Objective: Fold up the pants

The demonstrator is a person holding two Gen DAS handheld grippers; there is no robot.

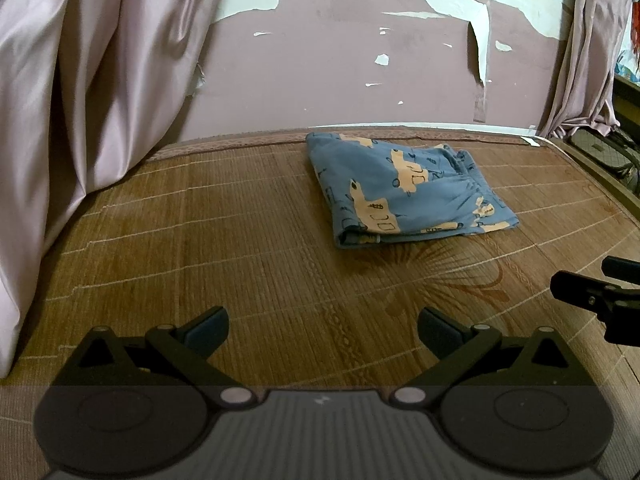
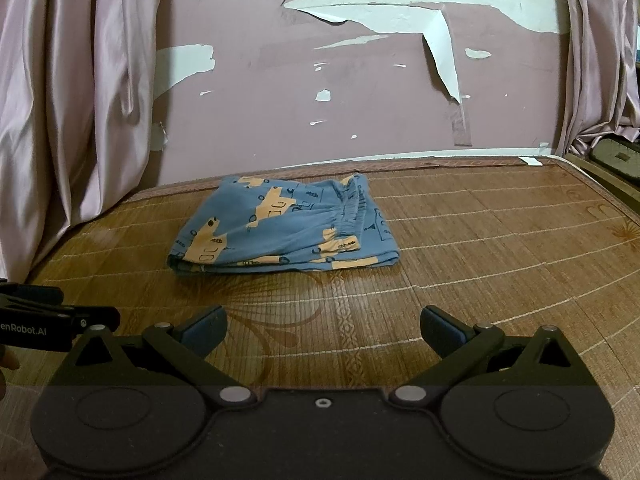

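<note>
Two grippers, both hanging back over the mat, and neither has hold of anything. Look at the left gripper [image 1: 322, 330]: jaws spread wide, nothing but woven mat showing between them. Same story for the right gripper [image 2: 323, 330], fingers splayed wide and bare.

And there's the prize: the blue pants with peach vehicle prints [image 2: 280, 232], lying as a compact folded bundle on the brown woven bamboo mat [image 2: 480, 260], towards the far edge near the peeling pink wall [image 2: 360, 100]. Layers stacked, the gathered waistband showing on top towards the right, a doubled edge facing the cameras. The pale satin curtain [image 1: 80, 120] hangs off to the left, well apart from the bundle.

My read: the folding looks done, or as near as makes no difference, with both tools clear of the cloth. If anything remains, it's a tidy-up: the near-left corner sits a touch loose, so a light pinch and press there, without dragging the stack, would finish it.
</note>
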